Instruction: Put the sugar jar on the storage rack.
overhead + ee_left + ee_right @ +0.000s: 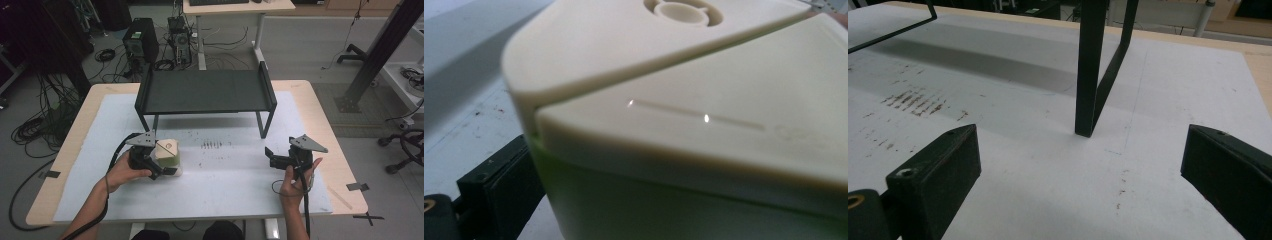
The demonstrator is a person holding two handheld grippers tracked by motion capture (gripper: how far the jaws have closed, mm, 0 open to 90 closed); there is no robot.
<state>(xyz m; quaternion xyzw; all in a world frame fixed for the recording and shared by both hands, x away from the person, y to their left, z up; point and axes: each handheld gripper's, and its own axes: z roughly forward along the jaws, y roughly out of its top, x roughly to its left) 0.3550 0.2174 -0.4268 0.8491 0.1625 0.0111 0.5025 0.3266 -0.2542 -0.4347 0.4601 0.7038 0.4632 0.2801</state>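
- Currently I am logging one cream-lidded container, pale green below the lid, sitting on the white mat at the left front of the table, well forward of the black shelf rack.
- I am seeing the left gripper pressed in around that container; in the left gripper view the container is crowding the lens, with one black jaw showing at its lower left flank and the other jaw hidden behind the body.
- I am judging the left tongs to be clamped on the container, though I cannot tell from these pictures how firm the hold is.
- I am reading the container as resting on the mat, not lifted.
- I am noting the right gripper idling over the right half of the mat, well apart from the container; in the right gripper view its jaws are spread wide with nothing between them, facing a leg of the rack.
- I am recording the rack's top as bare.
- I am estimating progress as early: the grasp looks made, while the lift, the carry and any placing, likely onto or under the rack, are all remaining.
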